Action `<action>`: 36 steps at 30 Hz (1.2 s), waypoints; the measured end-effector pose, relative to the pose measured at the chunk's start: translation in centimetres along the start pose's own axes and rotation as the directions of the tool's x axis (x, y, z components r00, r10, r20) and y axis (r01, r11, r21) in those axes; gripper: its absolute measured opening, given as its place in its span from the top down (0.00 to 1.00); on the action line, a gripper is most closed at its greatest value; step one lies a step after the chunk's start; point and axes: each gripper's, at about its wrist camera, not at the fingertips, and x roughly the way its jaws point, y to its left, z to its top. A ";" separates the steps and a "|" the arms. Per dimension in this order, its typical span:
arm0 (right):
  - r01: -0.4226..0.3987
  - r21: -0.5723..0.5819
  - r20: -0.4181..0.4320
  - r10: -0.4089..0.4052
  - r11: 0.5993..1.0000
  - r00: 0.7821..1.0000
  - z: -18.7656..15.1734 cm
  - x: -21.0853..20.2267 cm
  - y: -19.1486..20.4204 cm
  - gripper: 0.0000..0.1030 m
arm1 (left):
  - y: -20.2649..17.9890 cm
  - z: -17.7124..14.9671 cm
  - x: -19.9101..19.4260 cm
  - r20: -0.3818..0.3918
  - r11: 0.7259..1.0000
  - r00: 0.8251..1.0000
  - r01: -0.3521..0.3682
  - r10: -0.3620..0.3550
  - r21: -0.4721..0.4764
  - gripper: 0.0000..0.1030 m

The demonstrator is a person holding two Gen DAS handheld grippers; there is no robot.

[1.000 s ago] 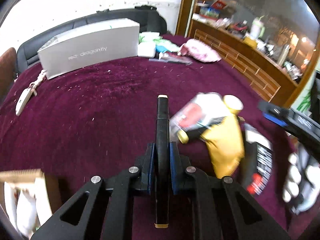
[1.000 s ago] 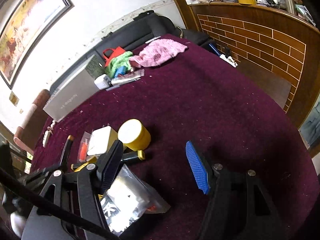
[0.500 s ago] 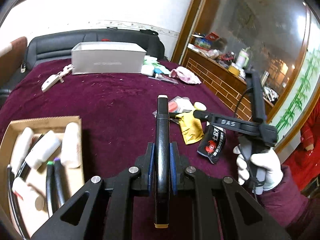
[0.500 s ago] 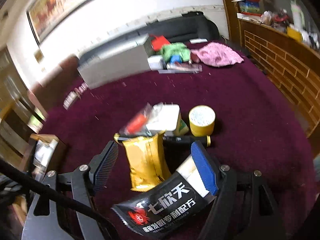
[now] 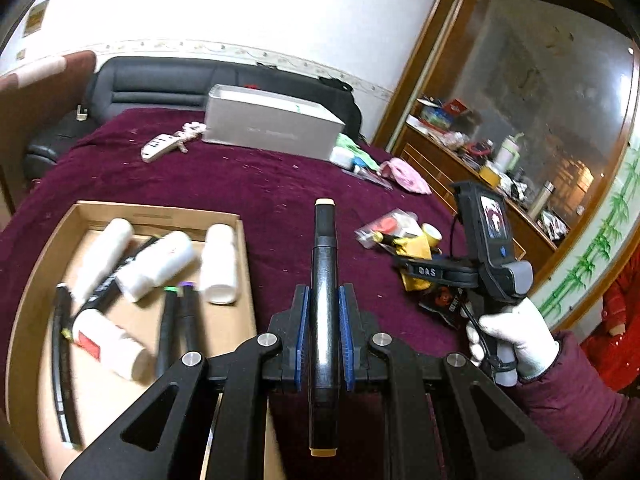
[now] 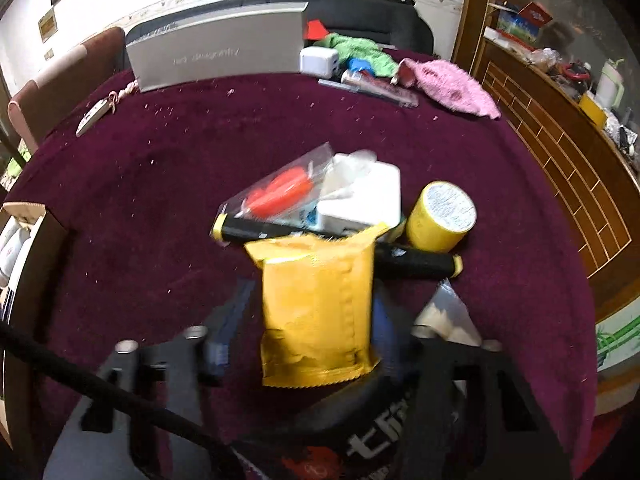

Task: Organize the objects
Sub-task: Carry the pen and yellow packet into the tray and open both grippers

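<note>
The black marker sat lengthwise between my left gripper's blue pads, which were clamped tight against its barrel, its tan cap pointing out ahead of the fingertips. Just to its left lay the cardboard tray, with white bottles and more dark markers lying loose in it.

The yellow packet lay between my right gripper's fingers, whose jaws were closing around it; through the blur I could not tell whether the pads touched it yet. Beyond the packet lay another black marker crosswise, then a clear bag with something red inside, a white box and a yellow jar. A black sachet lay under the gripper's frame.

Everything rested on a dark maroon cloth. At its far edge stood a long grey box, with a pink cloth to its right, then a black sofa and a white wall.
</note>
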 end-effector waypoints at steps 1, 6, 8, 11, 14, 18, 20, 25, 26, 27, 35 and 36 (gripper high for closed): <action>-0.007 0.004 0.005 0.007 1.000 1.000 -0.2 -0.1 0.0 0.59 | 0.4 0.0 -0.2 0.005 1.000 1.000 0.000 0.000 -0.011 0.89; -0.054 0.035 0.008 0.053 0.998 0.999 -0.4 -0.8 0.2 0.59 | 1.7 -0.3 -1.6 0.032 0.999 0.999 -0.014 0.015 -0.040 0.89; -0.066 0.038 0.016 0.065 0.997 0.998 -0.5 -1.5 0.4 0.59 | 2.3 -0.5 -2.2 0.044 0.999 0.999 -0.021 0.023 -0.046 0.89; -0.107 0.045 0.032 0.106 0.993 0.994 -0.7 -3.0 1.0 0.59 | 3.4 -1.0 -3.6 0.069 0.997 0.997 -0.024 0.028 -0.071 0.89; -0.150 0.049 0.067 0.147 0.987 0.987 -0.7 -5.2 1.8 0.59 | 4.0 -1.3 -5.1 0.099 0.996 0.994 -0.041 0.049 -0.080 0.89; -0.230 0.024 0.102 0.226 0.973 0.969 -0.7 -8.0 3.8 0.59 | 5.0 -1.8 -7.8 0.155 0.996 0.987 -0.034 0.048 -0.088 0.89; -0.270 0.002 0.110 0.268 0.963 0.957 -0.8 -9.3 5.2 0.59 | 5.4 -2.1 -9.2 0.182 0.996 0.983 -0.022 0.037 -0.086 0.89; -0.378 -0.046 0.087 0.381 0.924 0.920 -1.5 -10.8 9.3 0.59 | 7.2 -3.1 -11.2 0.205 0.994 0.979 0.000 0.023 -0.110 0.89; -0.399 -0.050 0.076 0.401 0.916 0.913 -1.7 -10.9 10.1 0.59 | 7.6 -3.3 -11.2 0.200 0.992 0.979 0.004 0.022 -0.128 0.89; -0.424 -0.055 0.060 0.427 0.904 0.902 -2.0 -10.9 11.0 0.58 | 8.1 -3.5 -11.3 0.195 0.990 0.981 0.005 0.023 -0.144 0.89; -0.535 -0.104 -0.043 0.534 0.838 0.845 -4.5 -11.0 17.0 0.58 | 10.9 -4.4 -13.0 0.142 0.985 0.990 0.017 0.007 -0.173 0.89; -0.546 -0.101 -0.056 0.543 0.832 0.838 -4.7 -10.8 17.6 0.58 | 11.5 -4.4 -12.9 0.119 0.984 0.993 0.023 -0.002 -0.174 0.89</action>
